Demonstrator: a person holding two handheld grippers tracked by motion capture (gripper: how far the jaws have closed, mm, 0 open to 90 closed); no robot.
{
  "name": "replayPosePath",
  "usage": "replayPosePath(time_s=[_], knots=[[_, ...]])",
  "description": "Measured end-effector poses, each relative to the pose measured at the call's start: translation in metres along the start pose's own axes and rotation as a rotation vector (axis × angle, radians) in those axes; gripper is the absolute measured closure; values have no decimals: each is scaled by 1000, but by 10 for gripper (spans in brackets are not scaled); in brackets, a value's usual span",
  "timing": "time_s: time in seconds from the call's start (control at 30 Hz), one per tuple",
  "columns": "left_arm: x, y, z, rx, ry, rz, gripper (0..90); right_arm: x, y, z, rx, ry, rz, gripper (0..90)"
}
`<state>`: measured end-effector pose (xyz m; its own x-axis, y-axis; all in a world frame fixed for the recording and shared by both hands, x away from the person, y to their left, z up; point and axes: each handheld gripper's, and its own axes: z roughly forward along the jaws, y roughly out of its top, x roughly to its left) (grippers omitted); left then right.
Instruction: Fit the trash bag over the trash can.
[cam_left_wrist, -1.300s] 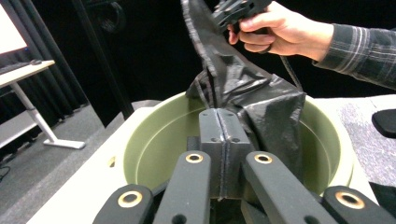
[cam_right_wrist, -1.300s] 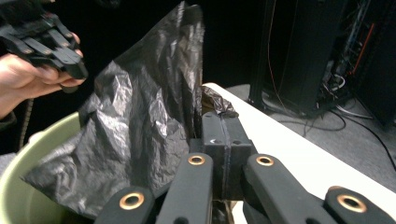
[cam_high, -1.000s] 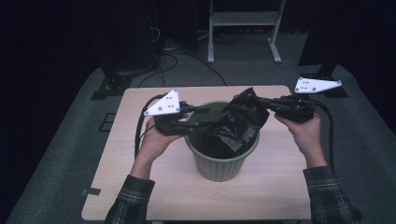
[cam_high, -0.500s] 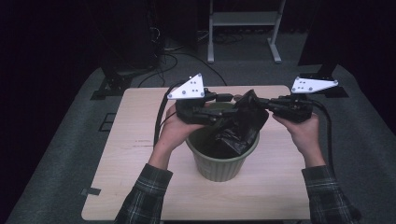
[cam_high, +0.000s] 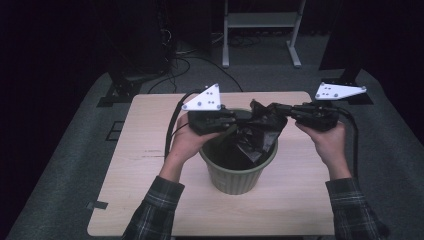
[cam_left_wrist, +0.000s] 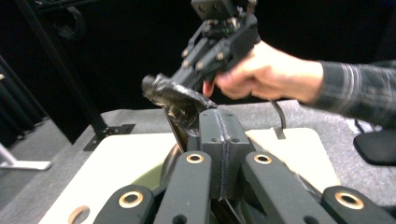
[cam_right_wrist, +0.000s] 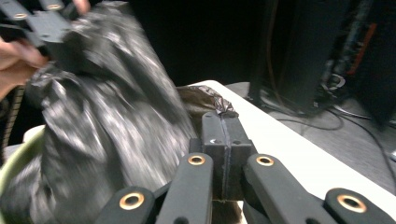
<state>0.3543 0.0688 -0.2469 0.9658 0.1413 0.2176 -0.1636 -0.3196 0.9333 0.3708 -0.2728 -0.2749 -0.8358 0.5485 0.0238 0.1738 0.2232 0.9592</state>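
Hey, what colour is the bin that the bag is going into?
The bin is a dull olive green; the high view shows it best.

The bin (cam_high: 235, 172) stands mid-table (cam_high: 150, 150), the bag (cam_high: 252, 132) hanging into it between both tools.

left gripper (cam_high: 239, 118) moved in over the bin (cam_high: 238, 171), apparently closed on the black bag (cam_high: 257, 131)

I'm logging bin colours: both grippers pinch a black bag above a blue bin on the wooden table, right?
Not blue: the high view shows a green bin. The rest holds: the left gripper and right gripper pinch the black bag above it on the wooden table.
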Motion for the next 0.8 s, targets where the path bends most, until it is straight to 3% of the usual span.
replayPosePath(time_s=[0.13,0.2,0.3,0.37,0.43,0.53,0.7,0.8], knots=[[-5,-14,-30,4,37,7,897,-7,-5,-16,-7,-48,18,900],[-7,-22,-37,15,30,9,897,-8,-8,-20,-35,16,44,900],[-14,-31,-40,42,38,37,896,2,-9,-14,-3,4,16,900],[-17,-37,-45,16,27,37,896,5,-11,-11,-18,28,15,895],[-19,-41,-50,13,28,37,896,6,-14,-9,-40,30,19,752],[-21,-45,-55,0,44,31,896,5,-13,-9,-69,37,34,681],[-18,-50,-58,6,79,17,896,8,-10,-17,-96,42,39,645],[-16,-54,-61,6,94,1,896,5,-12,-25,-141,36,55,622]])
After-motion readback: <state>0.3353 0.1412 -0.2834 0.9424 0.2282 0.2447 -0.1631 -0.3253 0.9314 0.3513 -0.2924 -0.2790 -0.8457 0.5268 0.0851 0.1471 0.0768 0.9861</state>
